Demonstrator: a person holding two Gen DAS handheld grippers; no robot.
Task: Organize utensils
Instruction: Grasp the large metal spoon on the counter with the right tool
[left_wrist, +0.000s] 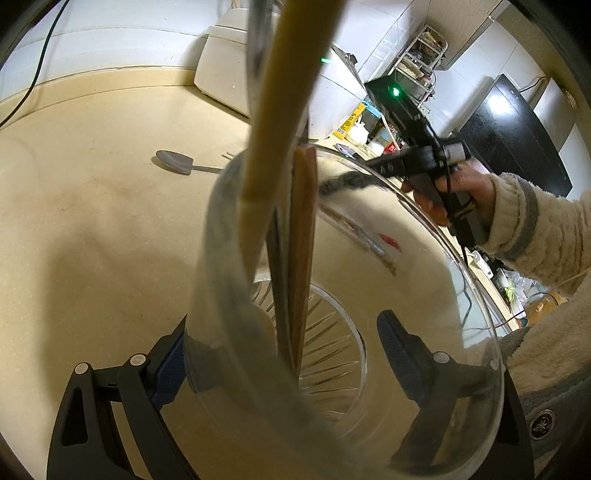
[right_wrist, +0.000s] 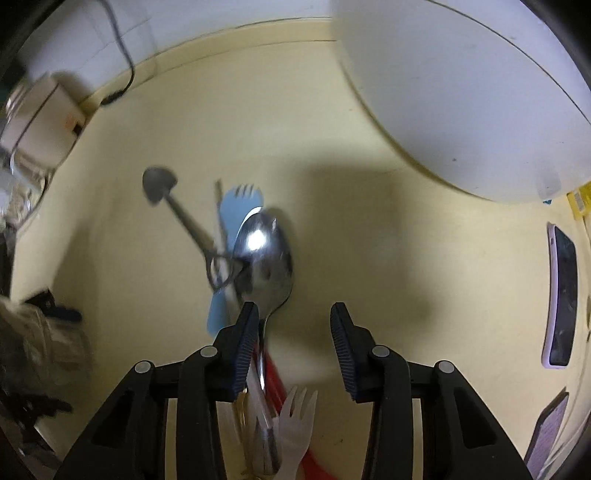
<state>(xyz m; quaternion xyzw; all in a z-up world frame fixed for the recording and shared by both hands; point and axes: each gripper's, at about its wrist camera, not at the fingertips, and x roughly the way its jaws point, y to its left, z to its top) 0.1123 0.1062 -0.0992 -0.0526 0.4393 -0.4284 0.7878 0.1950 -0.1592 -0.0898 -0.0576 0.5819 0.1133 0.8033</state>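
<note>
My left gripper (left_wrist: 284, 362) is shut on a clear glass jar (left_wrist: 424, 258), one pad on each side of its lower wall. Inside the jar stand a thick bamboo handle (left_wrist: 273, 129) and brown chopsticks (left_wrist: 303, 229). My right gripper (right_wrist: 295, 343) points down at the counter, open. A metal spoon (right_wrist: 266, 258) lies below it, its handle running just inside the left finger (right_wrist: 245, 343). Under the spoon lie a blue spork (right_wrist: 236, 206) and a grey scoop (right_wrist: 159, 182). A white plastic fork (right_wrist: 295, 413) and a red utensil (right_wrist: 277, 373) lie nearer the camera.
A white appliance (right_wrist: 461, 92) fills the counter's far right. A phone (right_wrist: 561, 295) lies at the right edge. A white box (right_wrist: 48, 122) with a black cable stands at the left. A person's hand (left_wrist: 469, 184) in a fuzzy sleeve holds the right gripper beyond the jar.
</note>
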